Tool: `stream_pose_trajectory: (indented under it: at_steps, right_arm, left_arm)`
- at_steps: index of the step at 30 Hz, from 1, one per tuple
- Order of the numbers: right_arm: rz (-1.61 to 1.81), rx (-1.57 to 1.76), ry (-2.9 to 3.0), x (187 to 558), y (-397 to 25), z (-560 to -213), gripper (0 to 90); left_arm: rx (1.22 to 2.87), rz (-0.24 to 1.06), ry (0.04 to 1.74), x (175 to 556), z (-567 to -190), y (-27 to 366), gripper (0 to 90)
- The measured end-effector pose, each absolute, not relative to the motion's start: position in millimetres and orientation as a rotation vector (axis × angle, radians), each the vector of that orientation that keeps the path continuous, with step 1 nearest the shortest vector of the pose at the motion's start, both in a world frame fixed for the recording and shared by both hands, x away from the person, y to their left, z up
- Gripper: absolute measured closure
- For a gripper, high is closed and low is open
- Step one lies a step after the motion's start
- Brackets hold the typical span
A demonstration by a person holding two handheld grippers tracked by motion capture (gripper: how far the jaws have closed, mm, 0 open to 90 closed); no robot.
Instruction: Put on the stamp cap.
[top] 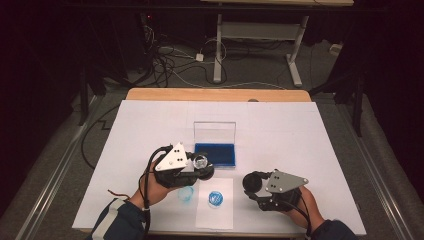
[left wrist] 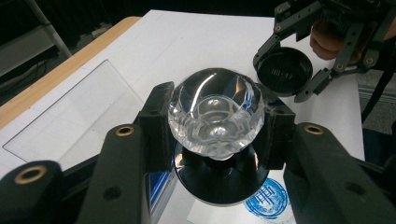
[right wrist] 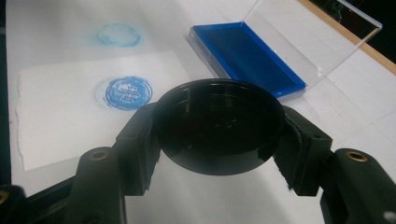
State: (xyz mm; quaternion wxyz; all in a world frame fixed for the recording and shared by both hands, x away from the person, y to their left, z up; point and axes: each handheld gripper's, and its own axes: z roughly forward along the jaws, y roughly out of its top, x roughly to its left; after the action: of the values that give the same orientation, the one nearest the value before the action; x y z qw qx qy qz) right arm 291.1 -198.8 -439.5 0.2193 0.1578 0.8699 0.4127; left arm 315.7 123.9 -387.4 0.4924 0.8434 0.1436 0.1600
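Now the stamp (left wrist: pixel 215 122) sits clamped between the left tongs (left wrist: pixel 215 135).

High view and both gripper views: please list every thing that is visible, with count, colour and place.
Stamp: one, clear knob on black base, in the left gripper.
Cap: one, black, in the right gripper.
Ink pad: one, blue, clear lid open, table middle.
Paper sheet: one, white, near edge, bearing a blue print.
Smudged print: one, pale blue, on the table cover left of the sheet.
Table: one, white cover, wooden far edge.
Left gripper: one, black, shut.
Right gripper: one, black, shut.
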Motion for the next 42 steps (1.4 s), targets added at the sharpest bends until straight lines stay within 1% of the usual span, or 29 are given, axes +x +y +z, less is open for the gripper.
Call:
stream_pose_trajectory:
  at_steps: [13, 32, 42]
  right_arm:
    - [1.172, 0.422, 2.439, 294.8, -179.7, -442.4, 38.6]
    - [1.175, 0.399, 2.465, 299.1, -151.4, -444.2, 38.6]
    - [1.203, 0.436, 2.462, 302.1, -146.6, -442.2, 38.6]
  left_arm:
    - [2.017, 0.351, 0.327, 316.2, -386.5, 112.2, 54.1]
    - [2.001, 0.257, 0.281, 317.6, -390.5, 91.4, 54.1]
    - [2.005, 0.244, 0.254, 315.9, -394.6, 78.6, 54.1]
